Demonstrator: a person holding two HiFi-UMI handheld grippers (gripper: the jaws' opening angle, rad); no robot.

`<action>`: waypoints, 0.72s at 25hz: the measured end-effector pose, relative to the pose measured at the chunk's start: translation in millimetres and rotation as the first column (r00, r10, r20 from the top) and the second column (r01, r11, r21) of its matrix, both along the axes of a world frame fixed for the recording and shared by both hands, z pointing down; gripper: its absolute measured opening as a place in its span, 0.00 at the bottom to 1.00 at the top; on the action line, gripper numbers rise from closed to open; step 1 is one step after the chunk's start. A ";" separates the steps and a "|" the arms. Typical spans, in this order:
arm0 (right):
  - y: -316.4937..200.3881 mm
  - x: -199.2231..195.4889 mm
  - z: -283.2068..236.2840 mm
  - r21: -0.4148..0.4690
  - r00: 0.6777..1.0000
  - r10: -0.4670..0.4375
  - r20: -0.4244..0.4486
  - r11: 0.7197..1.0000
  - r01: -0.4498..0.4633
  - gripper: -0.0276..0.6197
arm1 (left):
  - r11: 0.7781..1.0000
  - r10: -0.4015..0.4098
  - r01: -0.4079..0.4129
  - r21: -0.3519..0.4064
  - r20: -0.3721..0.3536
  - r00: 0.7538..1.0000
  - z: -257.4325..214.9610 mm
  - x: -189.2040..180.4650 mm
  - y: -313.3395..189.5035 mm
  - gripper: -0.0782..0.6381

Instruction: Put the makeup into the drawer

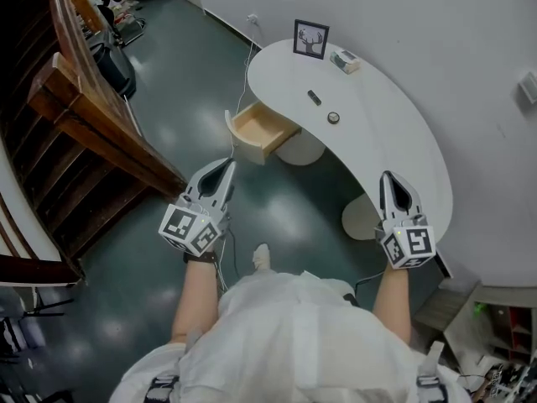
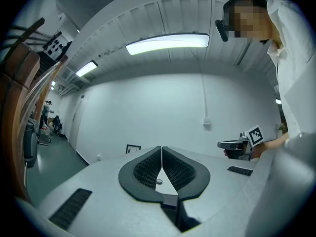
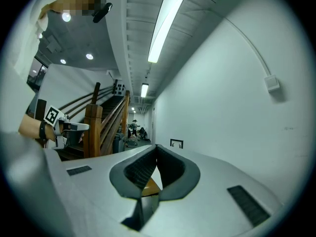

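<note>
On the white curved table [image 1: 394, 141] lie a dark stick-shaped makeup item [image 1: 314, 97] and a small round compact [image 1: 333, 117]. An open wooden drawer [image 1: 262, 131] juts from the table's left side, and its inside looks bare. My left gripper [image 1: 228, 165] is shut and holds nothing; it hovers over the floor just short of the drawer. My right gripper [image 1: 387, 177] is also shut with nothing in it, near the table's front edge. In the left gripper view the compact [image 2: 158, 181] shows behind the shut jaws [image 2: 161, 148]. The right gripper view shows the drawer's wood [image 3: 150, 185] behind its jaws [image 3: 156, 146].
A framed deer picture [image 1: 310, 39] and a small box [image 1: 345, 60] stand at the table's far end by the wall. A wooden staircase [image 1: 75, 133] runs along the left. The floor is dark green; a cable hangs from a wall socket [image 1: 251, 19]. People are far down the room.
</note>
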State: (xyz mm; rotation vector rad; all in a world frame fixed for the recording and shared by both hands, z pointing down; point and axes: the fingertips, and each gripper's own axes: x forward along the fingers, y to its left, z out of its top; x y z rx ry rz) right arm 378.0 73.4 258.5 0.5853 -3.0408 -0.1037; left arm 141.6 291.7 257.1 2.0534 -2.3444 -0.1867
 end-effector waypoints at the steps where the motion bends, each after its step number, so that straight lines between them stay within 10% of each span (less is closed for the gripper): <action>1: 0.2 -11.6 0.3 0.001 1.000 0.003 -0.001 1.000 -0.003 0.06 | 1.000 0.003 -0.003 0.000 0.004 1.000 -1.2 -11.9 -0.2 0.13; 18: 20.0 -121.0 7.6 0.015 0.998 0.036 -0.046 0.999 -0.036 0.06 | 0.996 0.085 -0.085 0.017 0.006 0.996 4.3 -120.0 11.8 0.13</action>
